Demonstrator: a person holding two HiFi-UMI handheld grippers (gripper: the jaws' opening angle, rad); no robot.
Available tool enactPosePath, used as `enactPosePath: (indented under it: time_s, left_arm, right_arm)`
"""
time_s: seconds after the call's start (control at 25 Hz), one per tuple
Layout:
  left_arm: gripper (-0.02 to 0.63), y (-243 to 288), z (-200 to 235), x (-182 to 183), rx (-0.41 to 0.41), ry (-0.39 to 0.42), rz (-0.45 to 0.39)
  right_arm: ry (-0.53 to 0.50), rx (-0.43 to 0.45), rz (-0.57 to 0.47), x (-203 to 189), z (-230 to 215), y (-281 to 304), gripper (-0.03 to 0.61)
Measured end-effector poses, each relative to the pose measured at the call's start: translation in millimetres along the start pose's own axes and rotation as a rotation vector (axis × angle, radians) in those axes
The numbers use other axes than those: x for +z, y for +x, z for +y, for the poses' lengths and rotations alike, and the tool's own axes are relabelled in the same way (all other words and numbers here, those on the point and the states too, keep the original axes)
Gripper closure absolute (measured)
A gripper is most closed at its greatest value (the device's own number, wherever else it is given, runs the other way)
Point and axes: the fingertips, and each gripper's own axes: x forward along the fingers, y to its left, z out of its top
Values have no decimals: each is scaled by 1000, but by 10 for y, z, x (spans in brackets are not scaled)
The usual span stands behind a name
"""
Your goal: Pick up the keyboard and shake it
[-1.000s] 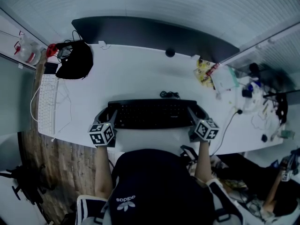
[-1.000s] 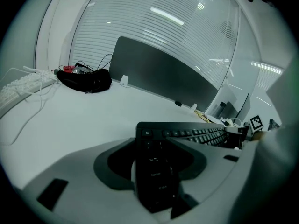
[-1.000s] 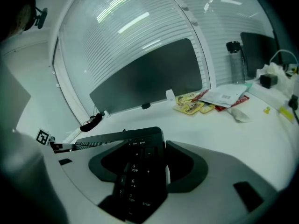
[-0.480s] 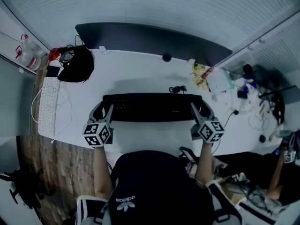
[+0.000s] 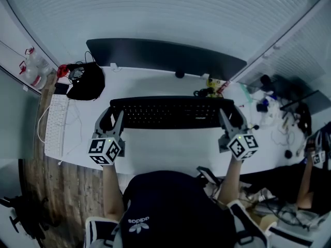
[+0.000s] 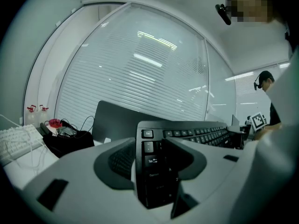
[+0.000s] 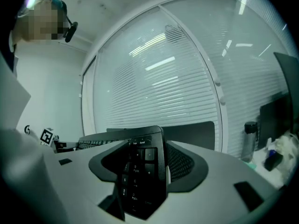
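Left claw: we see the left gripper (image 5: 112, 119) clenched on the left end of the black keyboard (image 5: 170, 112); in its own view the two jaws press against the top and underside of that end.
Right claw: the right gripper (image 5: 231, 119) grasps the opposite end, the number-pad side, with its jaws closed on the keyboard's two faces.
Keyboard: it hangs lengthwise between the two grippers, keys up, over the middle of the white desk (image 5: 170, 151). From both gripper views we judge it clear of the desktop, its far edge tilted up toward the window blinds (image 5: 170, 14).
Cable: a dark coiled cable (image 5: 206, 92) sits at the keyboard's far right edge.
Marker cubes: one rides on each gripper, near the desk's front edge, left (image 5: 105, 151) and right (image 5: 243, 145).
Desk, left end: a white keyboard (image 5: 54, 125) lies there, with a black bag (image 5: 87, 81) just behind it.
Desk, right end: we see small clutter (image 5: 269, 105) that we cannot identify.
Behind the desk: a long dark panel (image 5: 165, 56).
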Motion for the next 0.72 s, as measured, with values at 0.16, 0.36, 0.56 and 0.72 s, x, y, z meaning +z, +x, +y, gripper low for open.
enactPosePath:
  time_s: [0.16,0.36,0.56,0.72]
  left_arm:
    - [419,-8,-60,209,-27,-16,-72]
    - [419,-174,9,274,-16,-59,-116]
    - [419,-294,14,226,11,-87,-121]
    - [419,-348,14,253,22,-93,-132]
  right_arm:
    - [-69,-3,-59,382,68,-45,339]
    - [-150,24,-104,663,299,-31,339]
    - [-183,45,-107,741,397,-34,339]
    - [-187,59,-116,790,418,-3,339]
